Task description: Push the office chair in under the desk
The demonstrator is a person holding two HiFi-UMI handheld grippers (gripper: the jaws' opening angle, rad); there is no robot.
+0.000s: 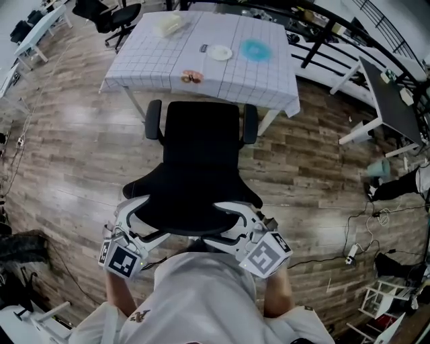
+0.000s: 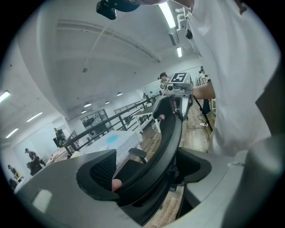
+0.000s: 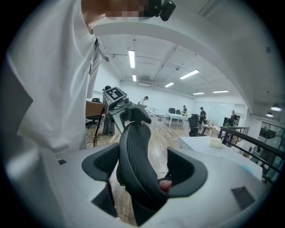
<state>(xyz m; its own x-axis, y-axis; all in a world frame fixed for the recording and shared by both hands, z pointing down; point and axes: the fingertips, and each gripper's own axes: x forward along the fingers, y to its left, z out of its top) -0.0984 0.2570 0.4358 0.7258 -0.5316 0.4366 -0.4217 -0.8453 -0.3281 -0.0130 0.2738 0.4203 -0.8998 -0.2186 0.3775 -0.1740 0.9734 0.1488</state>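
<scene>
The black office chair (image 1: 201,154) stands facing the desk (image 1: 154,60), which is covered by a white grid cloth; its seat is still out in front of the desk edge. My left gripper (image 1: 143,222) and right gripper (image 1: 236,222) hold the top edge of the backrest at its two corners. In the left gripper view the backrest (image 2: 171,129) runs between the jaws of the left gripper (image 2: 149,171). In the right gripper view the backrest (image 3: 136,147) fills the gap of the right gripper (image 3: 144,171). Both are shut on it.
On the desk lie a white plate (image 1: 219,52), a blue plate (image 1: 256,49), a small snack (image 1: 191,77) and a pale object (image 1: 168,25). Another black chair (image 1: 117,17) stands at the far left. A dark desk (image 1: 393,101) and floor cables (image 1: 363,222) are on the right.
</scene>
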